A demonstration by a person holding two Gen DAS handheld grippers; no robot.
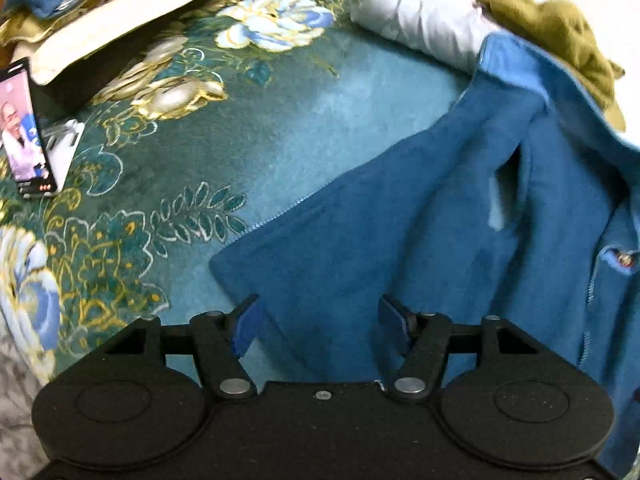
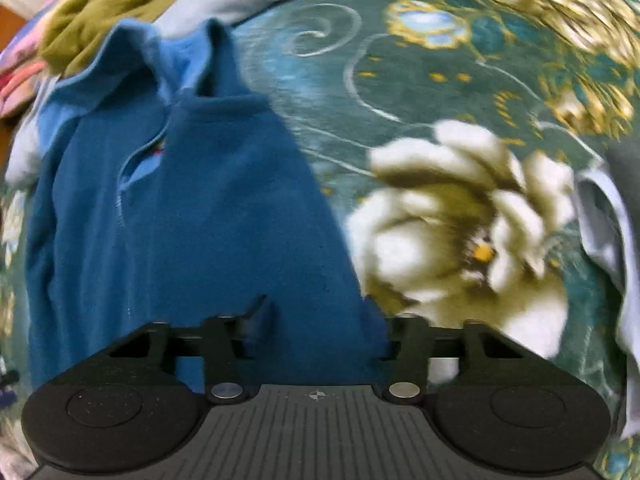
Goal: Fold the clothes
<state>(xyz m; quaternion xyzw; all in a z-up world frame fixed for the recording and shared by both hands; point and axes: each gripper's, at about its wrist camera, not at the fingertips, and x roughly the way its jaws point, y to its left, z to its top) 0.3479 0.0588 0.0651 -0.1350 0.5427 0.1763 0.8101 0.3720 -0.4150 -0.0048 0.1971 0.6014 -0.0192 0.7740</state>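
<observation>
A blue fleece zip jacket (image 1: 400,220) lies partly folded on a floral teal blanket (image 1: 260,128), its zipper edge running diagonally and its collar at the far side. My left gripper (image 1: 320,320) hovers over the jacket's near corner, jaws wide apart, with nothing pinched. In the right wrist view the same jacket (image 2: 200,208) fills the left half, collar up top. My right gripper (image 2: 318,320) hangs above the jacket's right edge with its jaws apart; fleece shows below the gap, and no pad is seen pressing on it.
An olive garment (image 1: 560,32) and a pale grey one (image 1: 420,12) are piled beyond the collar. A lit phone (image 1: 26,132) stands at the left, with beige bedding (image 1: 120,20) behind it. A light blue cloth (image 2: 612,240) lies at the right, pink clothes (image 2: 20,76) at the far left.
</observation>
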